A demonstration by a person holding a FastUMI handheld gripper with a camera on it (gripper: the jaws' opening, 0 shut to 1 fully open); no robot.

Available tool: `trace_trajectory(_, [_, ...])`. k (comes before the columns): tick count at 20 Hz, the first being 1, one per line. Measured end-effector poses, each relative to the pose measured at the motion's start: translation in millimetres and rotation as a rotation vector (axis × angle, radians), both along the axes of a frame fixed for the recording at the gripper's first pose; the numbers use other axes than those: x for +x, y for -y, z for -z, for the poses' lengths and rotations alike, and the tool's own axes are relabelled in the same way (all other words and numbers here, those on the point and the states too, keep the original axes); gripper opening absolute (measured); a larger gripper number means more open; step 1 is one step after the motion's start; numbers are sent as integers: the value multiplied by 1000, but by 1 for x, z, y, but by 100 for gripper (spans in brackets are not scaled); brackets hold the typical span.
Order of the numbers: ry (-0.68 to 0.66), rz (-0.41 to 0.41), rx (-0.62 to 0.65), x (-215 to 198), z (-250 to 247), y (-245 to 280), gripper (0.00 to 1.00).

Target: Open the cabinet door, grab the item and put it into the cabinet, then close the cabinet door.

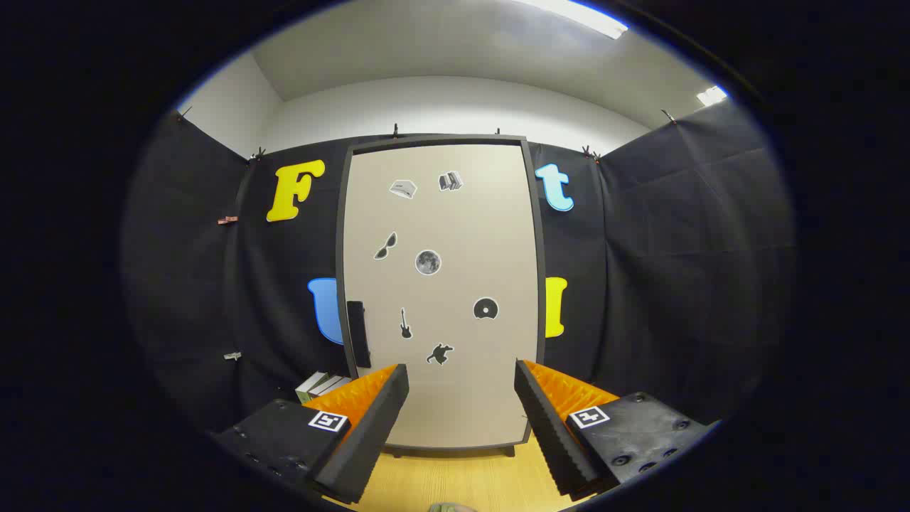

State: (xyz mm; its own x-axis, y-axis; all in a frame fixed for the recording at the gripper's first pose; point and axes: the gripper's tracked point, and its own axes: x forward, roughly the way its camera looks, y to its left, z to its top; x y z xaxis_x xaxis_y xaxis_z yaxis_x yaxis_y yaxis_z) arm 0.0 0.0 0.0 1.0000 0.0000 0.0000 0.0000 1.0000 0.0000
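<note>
tongs (461, 387) agape (cabinet door (439, 295) shut)

One cabinet (441, 291) with one handle (357, 333), seven stickers (428, 262), and two gripper fingers (370, 419)

walls: black cloth (675, 235) | floor: light wood (455, 480) | ceiling light (579, 16) on
</note>
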Motion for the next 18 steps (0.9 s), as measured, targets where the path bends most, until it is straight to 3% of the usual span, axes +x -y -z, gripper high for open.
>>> trace_trajectory(18, [0, 0, -19, 3, -1, -13, 97])
